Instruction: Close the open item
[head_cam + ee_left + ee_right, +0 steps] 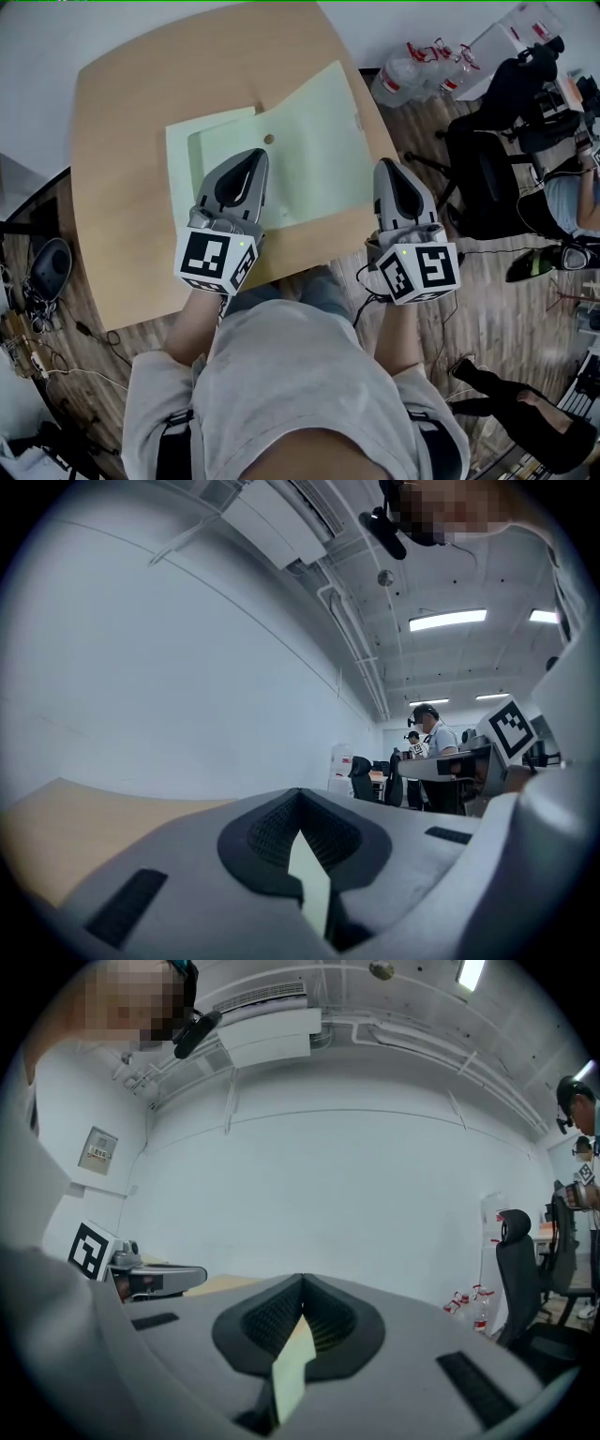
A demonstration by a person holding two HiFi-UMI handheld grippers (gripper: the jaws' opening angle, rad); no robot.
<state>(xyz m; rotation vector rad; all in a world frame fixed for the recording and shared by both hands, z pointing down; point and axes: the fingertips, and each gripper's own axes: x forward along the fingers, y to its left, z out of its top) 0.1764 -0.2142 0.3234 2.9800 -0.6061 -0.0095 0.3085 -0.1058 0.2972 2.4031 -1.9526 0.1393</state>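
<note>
A pale green paper folder [309,131] lies open on the wooden table [122,187], its large flap spread to the right over a smaller green sheet [183,141]. My left gripper [251,161] rests over the folder's near edge. In the left gripper view the jaws [298,803] are shut with a thin strip of green sheet [309,883] pinched between them. My right gripper [388,171] sits at the flap's near right corner. Its jaws [302,1286] are likewise shut on a green strip [291,1368].
The table's rounded right edge [375,112] drops off just beyond the right gripper. Office chairs [487,159], water bottles [422,70] and other people stand to the right. Cables and gear [42,272] lie on the floor at left.
</note>
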